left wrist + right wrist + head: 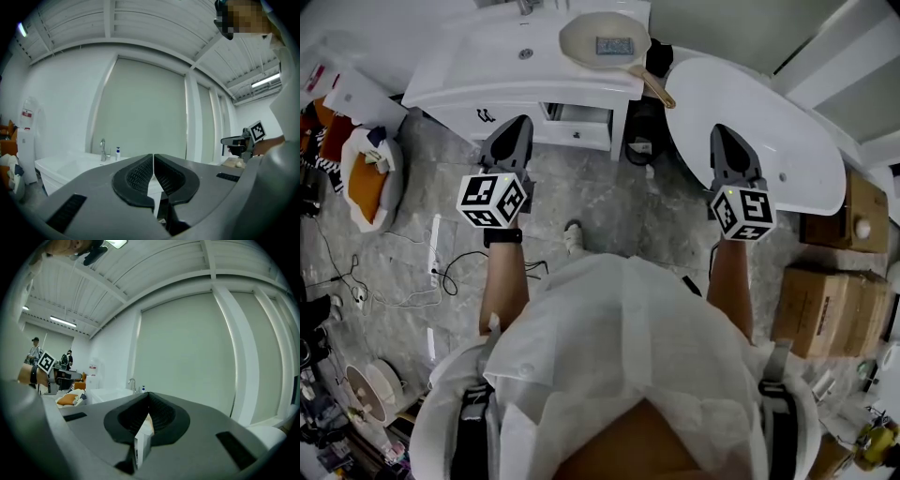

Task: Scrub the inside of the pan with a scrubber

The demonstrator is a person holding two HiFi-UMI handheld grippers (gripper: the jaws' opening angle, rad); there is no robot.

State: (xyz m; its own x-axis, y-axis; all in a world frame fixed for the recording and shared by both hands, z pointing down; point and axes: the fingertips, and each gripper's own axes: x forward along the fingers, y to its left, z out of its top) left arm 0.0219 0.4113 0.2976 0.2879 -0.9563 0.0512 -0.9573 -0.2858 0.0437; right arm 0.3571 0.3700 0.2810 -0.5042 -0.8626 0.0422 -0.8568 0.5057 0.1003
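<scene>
A cream pan (591,33) with a wooden handle (657,89) rests on the white sink counter (469,80) at the top of the head view. A small grey-blue scrubber (616,45) lies inside the pan. My left gripper (517,127) hovers in front of the counter, below and left of the pan, shut with nothing in it. My right gripper (722,136) is held to the right of the pan handle, also shut and empty. In the left gripper view the ribbed pads (140,174) meet edge to edge; the right gripper's pads (161,414) are likewise pressed together.
A large white tub-like basin (769,131) stands right of the counter. Cardboard boxes (830,309) sit on the floor at right. An orange-and-white bag (366,183) and cables (441,272) lie on the floor at left. A faucet (102,149) rises from the sink.
</scene>
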